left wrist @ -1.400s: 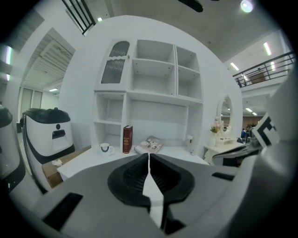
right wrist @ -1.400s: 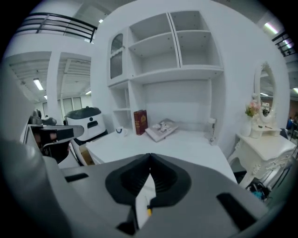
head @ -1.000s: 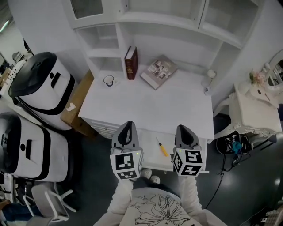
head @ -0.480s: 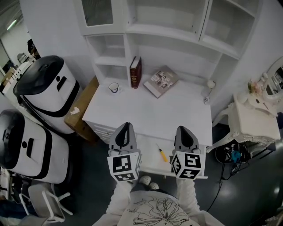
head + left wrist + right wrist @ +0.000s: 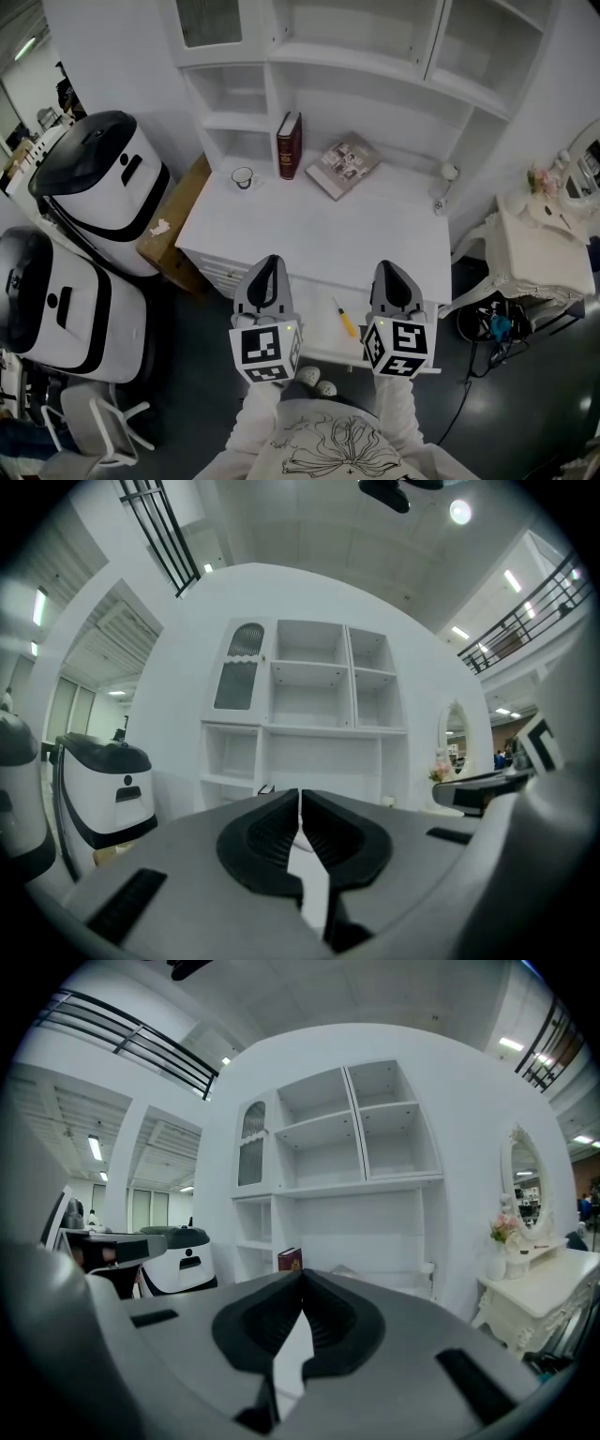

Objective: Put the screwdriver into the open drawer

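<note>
The screwdriver [image 5: 343, 317], yellow-handled with a thin shaft, lies in the open white drawer [image 5: 319, 330] under the desk's front edge. My left gripper [image 5: 270, 262] hovers over the drawer's left end and my right gripper [image 5: 390, 269] over its right end, with the screwdriver between them and touched by neither. Both point level toward the shelving. Seen from the left gripper view, the left gripper [image 5: 300, 794] has its jaws shut with nothing in them. The right gripper [image 5: 302, 1275] is likewise shut and empty in its own view.
On the white desk [image 5: 319, 230] stand a red book [image 5: 289, 143], a flat magazine [image 5: 343, 164], a cup [image 5: 243, 176] and a small lamp [image 5: 444, 186]. Two white-and-black machines [image 5: 89, 178] and a cardboard box [image 5: 173, 225] sit left. A white dresser [image 5: 544, 248] stands right.
Both grippers have risen a little and stay shut. The screwdriver has not moved in the drawer.
</note>
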Tool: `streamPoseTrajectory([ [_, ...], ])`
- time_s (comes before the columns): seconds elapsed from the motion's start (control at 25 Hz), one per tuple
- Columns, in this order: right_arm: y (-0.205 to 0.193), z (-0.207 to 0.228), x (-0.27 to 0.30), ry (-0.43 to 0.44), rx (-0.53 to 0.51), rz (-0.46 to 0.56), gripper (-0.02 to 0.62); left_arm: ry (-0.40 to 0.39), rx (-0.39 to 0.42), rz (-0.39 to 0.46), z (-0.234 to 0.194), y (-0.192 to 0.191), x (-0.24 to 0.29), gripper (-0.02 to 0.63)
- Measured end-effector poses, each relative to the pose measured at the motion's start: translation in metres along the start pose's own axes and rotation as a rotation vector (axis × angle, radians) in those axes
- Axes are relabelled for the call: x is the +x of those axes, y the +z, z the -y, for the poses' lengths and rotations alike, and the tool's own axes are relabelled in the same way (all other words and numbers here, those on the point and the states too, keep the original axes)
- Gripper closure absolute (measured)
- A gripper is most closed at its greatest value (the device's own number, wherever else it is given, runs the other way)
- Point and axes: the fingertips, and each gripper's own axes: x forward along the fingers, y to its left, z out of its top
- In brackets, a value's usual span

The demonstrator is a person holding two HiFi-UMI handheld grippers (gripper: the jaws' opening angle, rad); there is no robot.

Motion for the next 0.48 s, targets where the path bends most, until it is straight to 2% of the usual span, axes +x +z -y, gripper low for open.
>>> streamPoseTrajectory([
  [0.48,0.0009,0.0094,0.0024,-0.002,-0.006,0.005,0.592,0.000,0.005,-0.002,0.0065,-0.0002,0.0052,0.594],
])
